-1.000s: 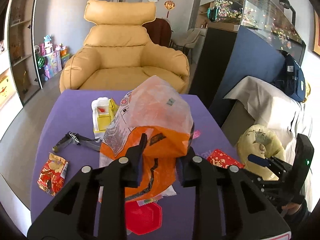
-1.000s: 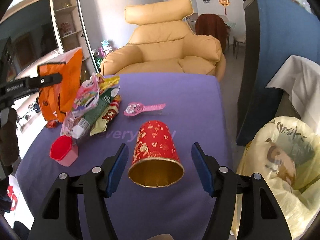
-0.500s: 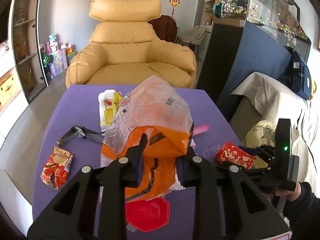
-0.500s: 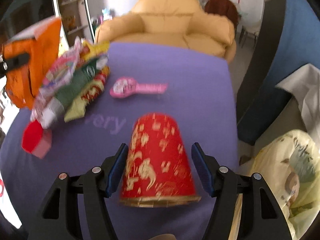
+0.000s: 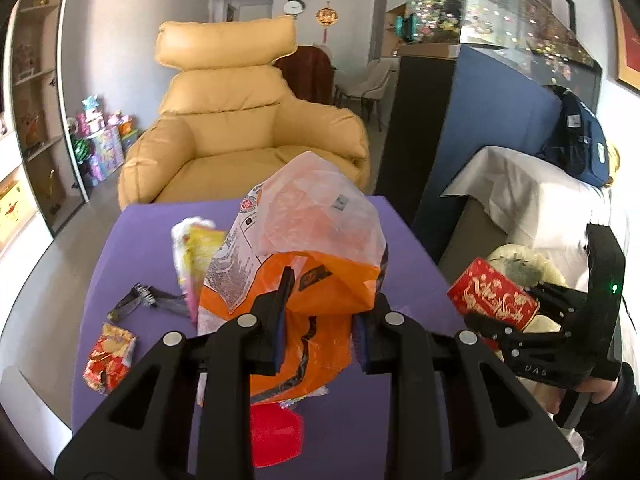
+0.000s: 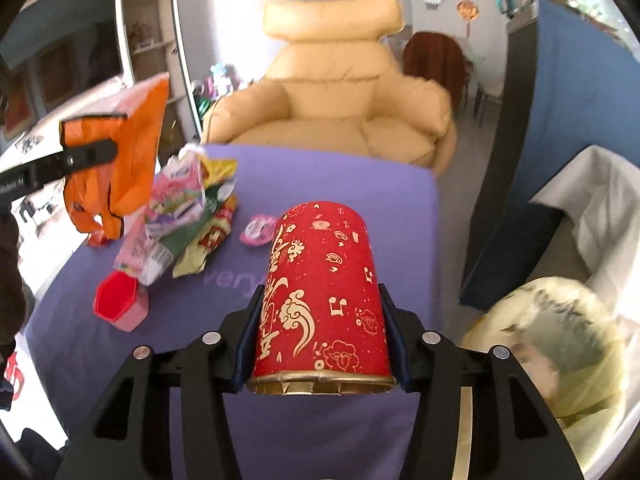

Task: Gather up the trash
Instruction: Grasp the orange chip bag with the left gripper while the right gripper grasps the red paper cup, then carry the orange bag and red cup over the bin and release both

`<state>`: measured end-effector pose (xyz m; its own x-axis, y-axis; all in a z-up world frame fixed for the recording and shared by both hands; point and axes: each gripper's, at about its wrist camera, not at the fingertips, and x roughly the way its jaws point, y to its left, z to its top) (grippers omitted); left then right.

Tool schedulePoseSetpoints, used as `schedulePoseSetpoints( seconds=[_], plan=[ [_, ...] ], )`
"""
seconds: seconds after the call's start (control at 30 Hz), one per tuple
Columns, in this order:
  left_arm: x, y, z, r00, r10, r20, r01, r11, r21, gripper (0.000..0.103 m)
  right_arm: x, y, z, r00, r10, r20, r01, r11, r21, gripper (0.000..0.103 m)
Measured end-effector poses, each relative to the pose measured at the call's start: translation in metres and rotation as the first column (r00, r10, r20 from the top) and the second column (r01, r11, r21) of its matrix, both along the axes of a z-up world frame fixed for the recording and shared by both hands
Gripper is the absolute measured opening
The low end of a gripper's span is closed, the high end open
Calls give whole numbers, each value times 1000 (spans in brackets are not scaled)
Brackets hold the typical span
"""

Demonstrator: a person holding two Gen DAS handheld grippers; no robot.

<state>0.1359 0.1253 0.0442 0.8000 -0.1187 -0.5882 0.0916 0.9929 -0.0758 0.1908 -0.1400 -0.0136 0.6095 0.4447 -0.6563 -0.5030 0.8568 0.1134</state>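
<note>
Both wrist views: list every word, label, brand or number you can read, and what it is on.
"very": table cover, the start hidden behind the red cup.
"UAS", roughly: right gripper body, small.
"RobotAI", partly cut off: left gripper arm.
Gold characters on the cup: decorative, not readable.
Print on the orange bag: too small.
Wrappers: blurred.

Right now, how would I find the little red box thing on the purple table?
Start at the purple table in front of the big tan armchair. Go to the heap of crinkly wrappers on its left side. The red box sits just at the heap's near end, the only stiff, open-topped, angular piece among flat packets.
</note>
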Motion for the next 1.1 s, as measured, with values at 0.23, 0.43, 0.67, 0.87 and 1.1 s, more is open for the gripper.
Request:
schedulePoseSetpoints(
  seconds=[0.23,0.43,0.67,0.87,1.1],
  plan=[
    [14,-71,11,988,-155,5,155,988,8,24,1,-63,17,989,-141,46,140,990,16,50],
    [40,-148,2,951,-305,-45,306,952,1,24,4,-140,18,948,-314,53,313,949,22,50],
    [69,-222,-20,880,-459,-119,452,888,-81,24,-3,-218,8,882,-469,42,468,883,16,50],
    [92,-260,-44,821,-539,-185,504,839,-206,24,-5,-252,-2,845,-533,36,533,846,18,50],
    [109,-288,-57,787,-587,-188,532,801,-274,24,-8,-262,-10,822,-569,31,569,822,3,50]
  ],
)
